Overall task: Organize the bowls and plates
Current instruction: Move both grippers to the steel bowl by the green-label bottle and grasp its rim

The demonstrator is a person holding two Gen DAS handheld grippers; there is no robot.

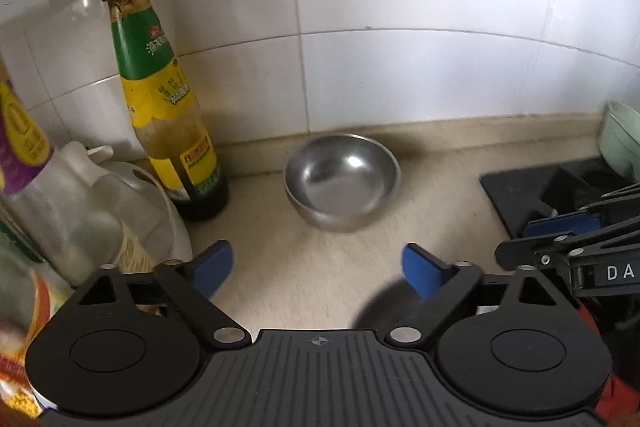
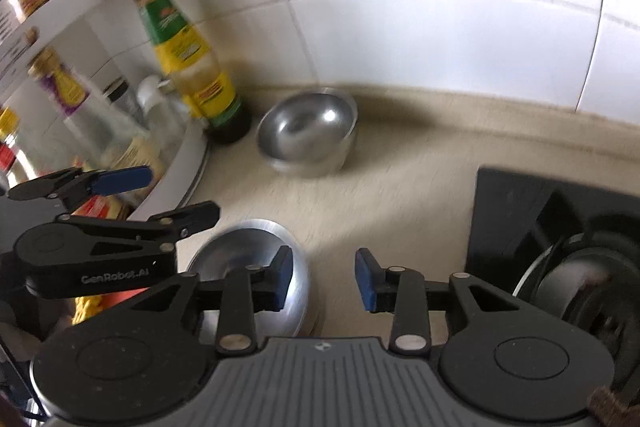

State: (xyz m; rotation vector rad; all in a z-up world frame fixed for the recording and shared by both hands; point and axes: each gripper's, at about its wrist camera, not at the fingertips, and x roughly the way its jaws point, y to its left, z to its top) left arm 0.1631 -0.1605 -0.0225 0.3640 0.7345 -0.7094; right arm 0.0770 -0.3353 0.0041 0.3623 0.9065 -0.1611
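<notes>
Both the left gripper (image 1: pixel 318 269) and right gripper (image 2: pixel 324 279) are black, ribbed-bodied, silver-riveted, with blue pads (image 1: pixel 420 271).

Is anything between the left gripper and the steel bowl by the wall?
Nothing visible: bare counter lies between the open left gripper and the steel bowl. The sauce bottle stands off to the left.

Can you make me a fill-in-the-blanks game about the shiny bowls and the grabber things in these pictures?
1. The steel bowl by the wall stands right of the sauce bottle with the ____ cap.
2. Its inside is ____, with no food.
3. The left gripper has its jaws ____ and holds nothing.
4. The second steel bowl sits under the ____ gripper.

Missing words: yellow; empty; open; right
</notes>
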